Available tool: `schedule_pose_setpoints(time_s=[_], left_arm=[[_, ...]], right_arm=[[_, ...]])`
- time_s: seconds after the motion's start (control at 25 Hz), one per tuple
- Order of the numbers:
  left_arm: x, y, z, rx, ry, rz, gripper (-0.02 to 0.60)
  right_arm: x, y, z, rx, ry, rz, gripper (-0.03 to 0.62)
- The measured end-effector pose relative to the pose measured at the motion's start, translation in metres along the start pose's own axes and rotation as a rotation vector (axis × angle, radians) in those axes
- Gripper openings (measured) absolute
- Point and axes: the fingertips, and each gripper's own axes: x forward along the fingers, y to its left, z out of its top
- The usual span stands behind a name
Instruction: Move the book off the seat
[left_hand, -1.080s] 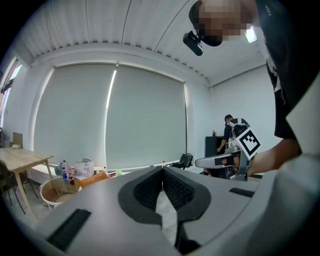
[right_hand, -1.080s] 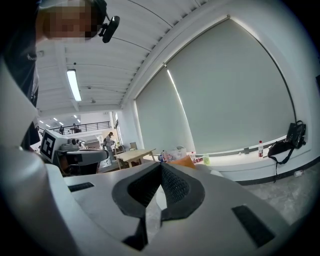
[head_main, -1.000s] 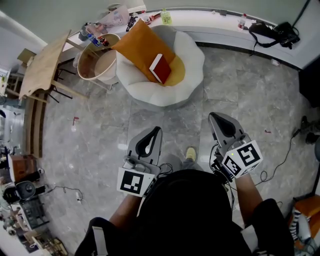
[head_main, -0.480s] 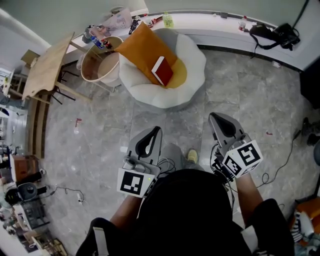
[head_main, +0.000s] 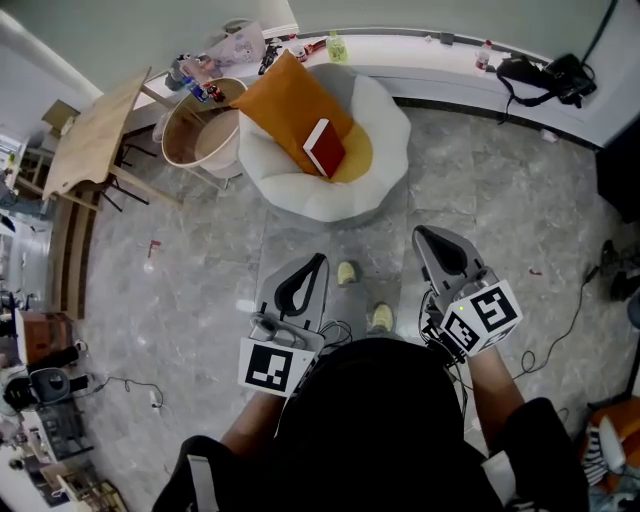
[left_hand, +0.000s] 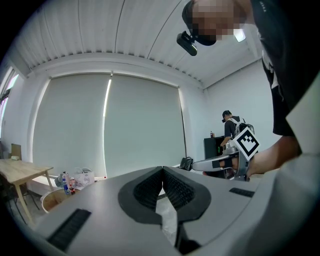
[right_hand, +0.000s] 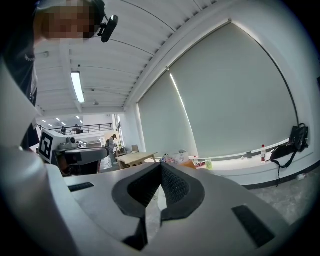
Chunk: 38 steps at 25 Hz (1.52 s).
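A red book (head_main: 323, 147) lies on the seat of a round white armchair (head_main: 385, 130), leaning against an orange cushion (head_main: 280, 95). Both grippers hang close to the person's body, well short of the chair. My left gripper (head_main: 316, 260) is shut and empty, its tips meeting (left_hand: 162, 170). My right gripper (head_main: 425, 233) is also shut with nothing in it (right_hand: 161, 165). Both gripper views point upward at the ceiling and blinds, and the book does not show in them.
A round wooden side table (head_main: 198, 128) stands left of the chair, a wooden desk (head_main: 90, 130) further left. A white ledge (head_main: 450, 55) with bottles and a black bag (head_main: 550, 70) runs along the wall. Cables lie on the marble floor (head_main: 570, 310). My feet (head_main: 348, 273) show between the grippers.
The view has shifted a little toward the chair, and a foot has stepped forward between the grippers. Both grippers stay shut in the same pose.
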Motion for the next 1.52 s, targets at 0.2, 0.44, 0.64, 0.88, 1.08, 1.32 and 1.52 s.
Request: schedule_pose_setpoints(time_s=[0.2, 0.44, 0.64, 0.88, 1.08, 1.32, 1.52], left_arm=[[-0.007, 0.01, -0.006, 0.002, 0.009, 0.007, 0.012], [-0.009, 0.021, -0.004, -0.005, 0.001, 0.01, 0.012], [-0.002, 0.033, -0.008, -0.012, 0.005, 0.015, 0.012], [0.007, 0.05, -0.015, -0.014, 0.04, 0.019, 0.012], [0.021, 0.067, -0.013, -0.038, 0.018, 0.011, 0.012], [0.048, 0.096, -0.018, -0.066, 0.036, 0.01, 0.012], [0.078, 0.122, -0.023, -0.082, 0.052, 0.006, 0.012]], right_arm=[[0.007, 0.007, -0.003, -0.003, 0.001, 0.002, 0.009], [0.019, 0.01, -0.004, -0.003, 0.008, 0.004, 0.009], [0.031, 0.009, -0.006, -0.005, 0.017, 0.011, 0.009], [0.051, 0.004, -0.005, -0.006, 0.037, 0.017, 0.009], [0.074, -0.003, -0.002, -0.007, 0.052, 0.019, 0.009], [0.106, -0.019, 0.0, 0.005, 0.077, 0.012, 0.009], [0.136, -0.04, 0.004, 0.016, 0.087, -0.001, 0.009]])
